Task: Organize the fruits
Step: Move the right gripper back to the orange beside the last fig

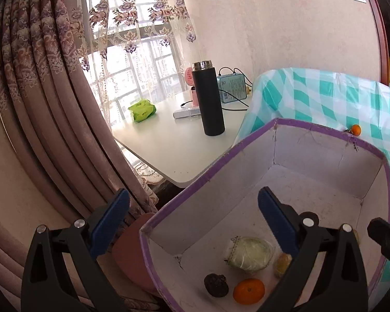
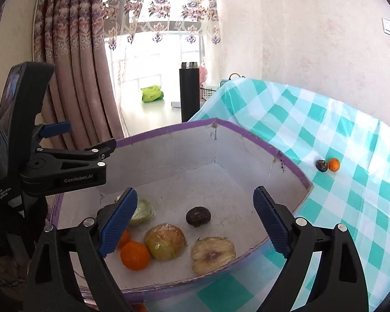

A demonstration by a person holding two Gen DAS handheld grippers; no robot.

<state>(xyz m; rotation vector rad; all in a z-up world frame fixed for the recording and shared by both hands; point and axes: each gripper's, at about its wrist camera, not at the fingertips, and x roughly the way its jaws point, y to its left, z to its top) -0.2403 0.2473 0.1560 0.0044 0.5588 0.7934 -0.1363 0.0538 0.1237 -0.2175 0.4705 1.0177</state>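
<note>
- Left gripper [image 1: 193, 223], right gripper [image 2: 195, 221]: jaws wide apart, nothing between them, above the box.
- Purple-rimmed box [image 2: 247, 135], near table edge: holds oranges [image 2: 135, 256], wrapped fruit halves [image 2: 212, 254], a dark fruit [image 2: 198, 216].
- Checked tablecloth [image 2: 338, 130], beyond the box: small orange [image 2: 333, 164] touching a dark fruit.

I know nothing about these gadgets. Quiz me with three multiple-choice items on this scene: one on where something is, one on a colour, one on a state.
1. Where is the small orange outside the box?
A. on the checked cloth
B. on the white table
C. on the floor

2. What colour is the box's rim?
A. green
B. purple
C. red

3. How do the right gripper's jaws stand?
A. shut on an orange
B. shut on nothing
C. open, holding nothing

Answers:
1 A: it lies on the cloth beside a dark fruit.
2 B: purple tape edges the box.
3 C: blue pads stand wide apart above the fruit.
</note>
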